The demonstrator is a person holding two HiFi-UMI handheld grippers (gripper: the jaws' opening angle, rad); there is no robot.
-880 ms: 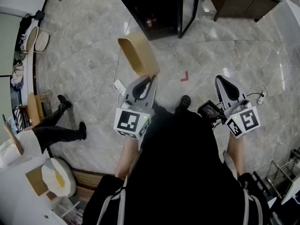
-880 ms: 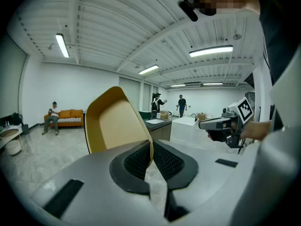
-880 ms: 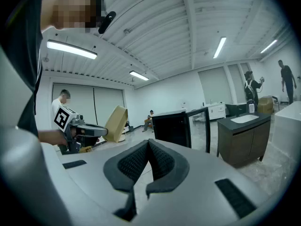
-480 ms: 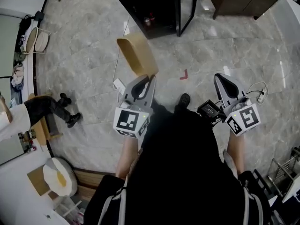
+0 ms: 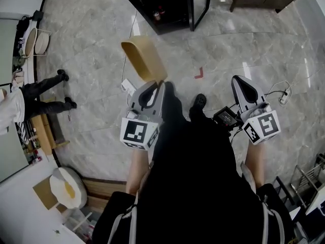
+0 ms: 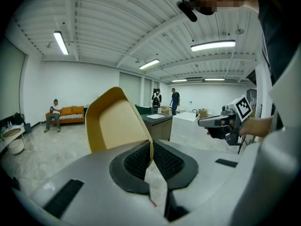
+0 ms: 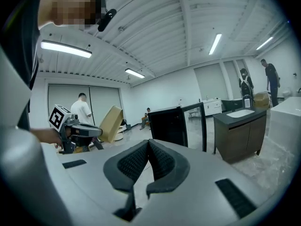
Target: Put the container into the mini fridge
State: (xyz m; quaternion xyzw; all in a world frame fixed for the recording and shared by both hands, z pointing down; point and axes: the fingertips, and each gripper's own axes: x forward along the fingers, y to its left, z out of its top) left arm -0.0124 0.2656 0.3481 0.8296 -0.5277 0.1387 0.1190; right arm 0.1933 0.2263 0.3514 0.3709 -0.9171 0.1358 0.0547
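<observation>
Head view: the left hand-held gripper (image 5: 155, 88) clamped the rim of a tan, rounded plastic container (image 5: 143, 59) above the marble floor (image 5: 91, 55), well apart from the black mini fridge (image 5: 167, 11), whose door stood open. Left gripper view: the jaws pinched the container's thin wall. Right gripper view: the right hand-held gripper (image 7: 148, 147) sat closed on nothing.

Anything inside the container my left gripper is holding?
Nothing visible: the container shows bare tan inner walls and base. Its lowest part, where the left gripper is shut on the rim, is covered by that gripper.
</observation>
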